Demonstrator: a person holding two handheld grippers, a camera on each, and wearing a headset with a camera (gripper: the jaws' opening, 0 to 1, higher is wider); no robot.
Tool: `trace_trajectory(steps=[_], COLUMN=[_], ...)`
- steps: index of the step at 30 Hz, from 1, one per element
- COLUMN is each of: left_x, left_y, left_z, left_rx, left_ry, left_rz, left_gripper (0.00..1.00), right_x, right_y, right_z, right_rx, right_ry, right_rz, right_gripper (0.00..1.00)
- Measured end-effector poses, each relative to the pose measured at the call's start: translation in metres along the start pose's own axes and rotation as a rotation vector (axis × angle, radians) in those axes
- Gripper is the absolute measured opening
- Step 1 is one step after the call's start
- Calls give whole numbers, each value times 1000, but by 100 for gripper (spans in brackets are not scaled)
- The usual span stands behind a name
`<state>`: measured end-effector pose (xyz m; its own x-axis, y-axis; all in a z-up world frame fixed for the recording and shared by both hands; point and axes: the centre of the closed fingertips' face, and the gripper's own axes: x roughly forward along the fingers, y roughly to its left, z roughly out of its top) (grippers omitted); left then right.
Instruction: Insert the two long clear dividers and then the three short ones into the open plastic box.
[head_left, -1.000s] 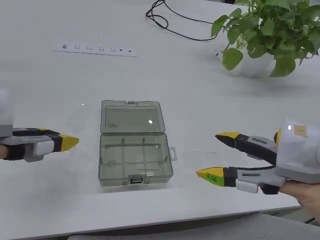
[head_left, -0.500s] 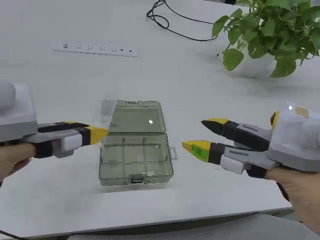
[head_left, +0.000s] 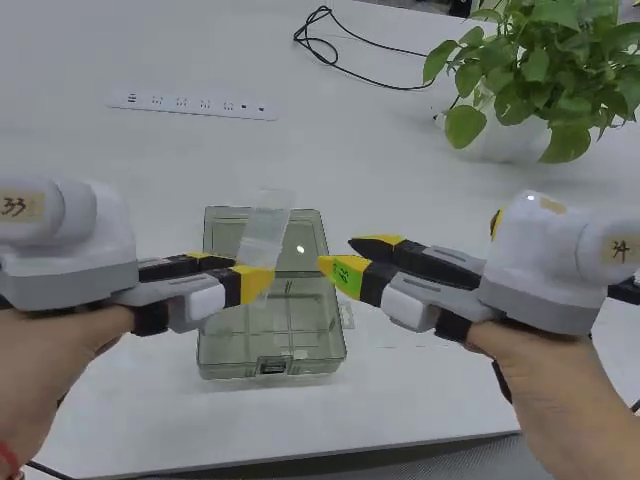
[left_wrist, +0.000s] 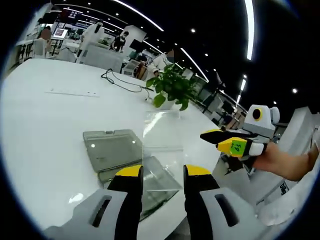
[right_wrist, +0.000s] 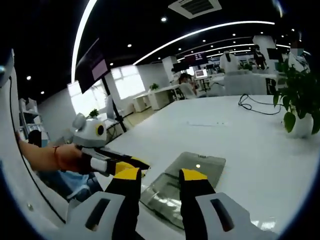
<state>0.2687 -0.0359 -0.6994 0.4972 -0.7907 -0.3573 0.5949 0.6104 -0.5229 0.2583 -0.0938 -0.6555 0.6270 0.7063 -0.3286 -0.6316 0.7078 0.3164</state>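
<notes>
clear divider (head_left: 262, 228) over open box (head_left: 226, 342)

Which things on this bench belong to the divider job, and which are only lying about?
For the job:
- open plastic box
- clear divider, held in the left gripper
- right gripper, jaws apart, holding nothing

Lying about:
- power strip
- black cable
- potted plant

We count one open plastic box (head_left: 212, 345), one clear divider (head_left: 262, 228), two grippers, the left gripper (head_left: 240, 272) and the right gripper (head_left: 354, 255), one power strip (head_left: 190, 103), one black cable (head_left: 350, 52) and one potted plant (head_left: 540, 60) on one table (head_left: 110, 190).
</notes>
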Motion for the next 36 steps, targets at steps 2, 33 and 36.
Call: trace_trajectory(steps=[2,33,36], left_x=[2,12,12], left_y=[-6,-26,-29], left_z=[0,0,0], left_rx=[14,131,128], left_ry=[1,10,10], left_rz=[-8,-44,-57], left_gripper=[30,24,28], right_x=[3,25,25], right_y=[0,2,2], right_z=[-2,-7,-8], right_rx=[6,226,216], right_ry=[6,7,14], right_rz=[-17,-47,-46], right_gripper=[29,7,7])
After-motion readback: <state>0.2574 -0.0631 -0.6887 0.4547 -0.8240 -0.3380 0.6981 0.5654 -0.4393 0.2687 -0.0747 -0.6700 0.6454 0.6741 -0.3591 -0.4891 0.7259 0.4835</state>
